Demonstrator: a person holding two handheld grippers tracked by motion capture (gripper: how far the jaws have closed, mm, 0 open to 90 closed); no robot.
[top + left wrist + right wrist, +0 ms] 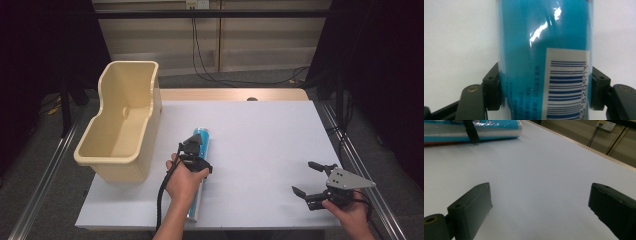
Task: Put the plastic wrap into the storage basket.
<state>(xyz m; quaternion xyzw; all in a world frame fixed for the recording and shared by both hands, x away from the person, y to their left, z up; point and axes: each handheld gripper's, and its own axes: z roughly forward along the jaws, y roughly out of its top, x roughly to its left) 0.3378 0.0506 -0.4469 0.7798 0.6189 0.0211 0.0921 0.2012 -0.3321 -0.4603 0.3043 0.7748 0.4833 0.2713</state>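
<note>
Your left gripper has squeezed its jaws onto the shiny blue plastic tube, which lies flat on the white table just right of the tall cream plastic bin. Next, lift it and carry it over the bin. Your right gripper waits far right of the bin, jaws wide open and empty.

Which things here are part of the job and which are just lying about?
In the job:
- blue tube, lying on the table
- left gripper, shut on it

Standing by:
- right gripper, open, holding nothing
- beige bin
- white table
</note>
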